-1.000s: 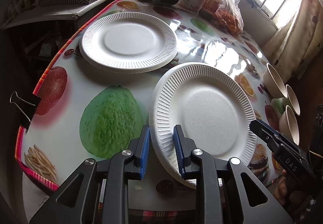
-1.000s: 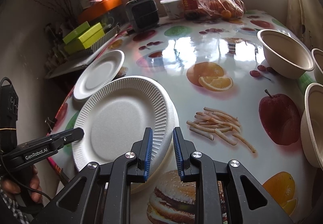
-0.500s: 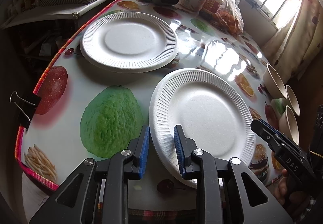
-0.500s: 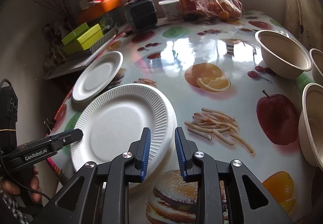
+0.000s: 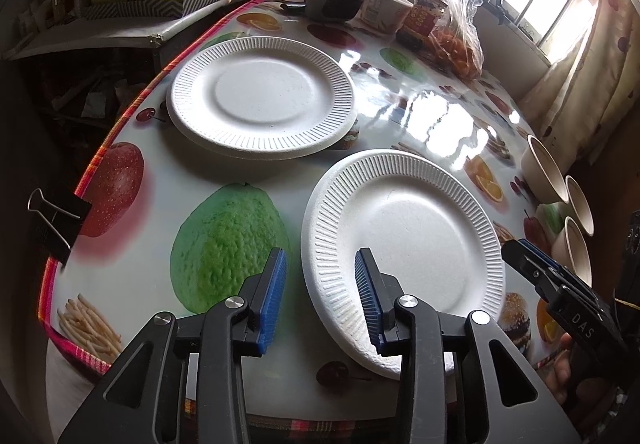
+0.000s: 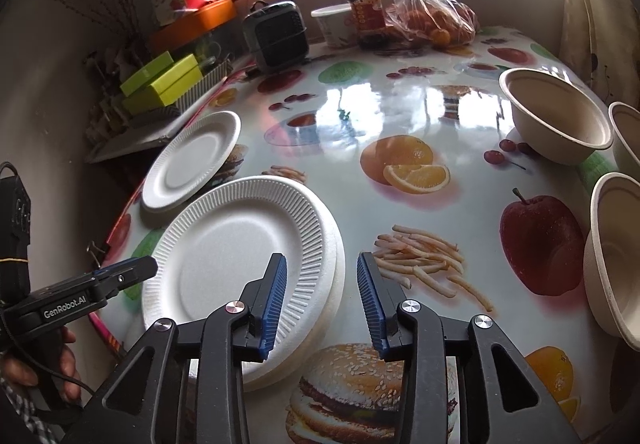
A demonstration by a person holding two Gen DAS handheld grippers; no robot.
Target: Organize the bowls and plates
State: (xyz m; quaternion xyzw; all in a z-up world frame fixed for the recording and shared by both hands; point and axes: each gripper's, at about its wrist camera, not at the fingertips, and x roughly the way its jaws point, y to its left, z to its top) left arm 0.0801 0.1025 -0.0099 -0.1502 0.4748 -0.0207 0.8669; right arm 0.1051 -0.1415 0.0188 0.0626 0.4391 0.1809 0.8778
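The left claw [image 5: 320, 294] is released, its blue pads spread on either side of the near rim of a white paper plate [image 5: 404, 244] lying on the fruit-print table [image 5: 440, 116]. The right claw [image 6: 322, 300] is likewise spread, straddling the opposite edge of that plate, which sits on another plate beneath. A second paper plate [image 5: 262, 96] rests farther back near the table's edge. Three paper bowls [image 6: 556, 116] stand at the right.

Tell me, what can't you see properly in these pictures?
- Near plate stack: right wrist view shows layered rims, but the count is unclear.
- Third paper bowl: cut off by the right edge of the right wrist view.
- Jar label: too small to read.
- Bag of oranges: the crinkled plastic blurs the fruit, left wrist view.
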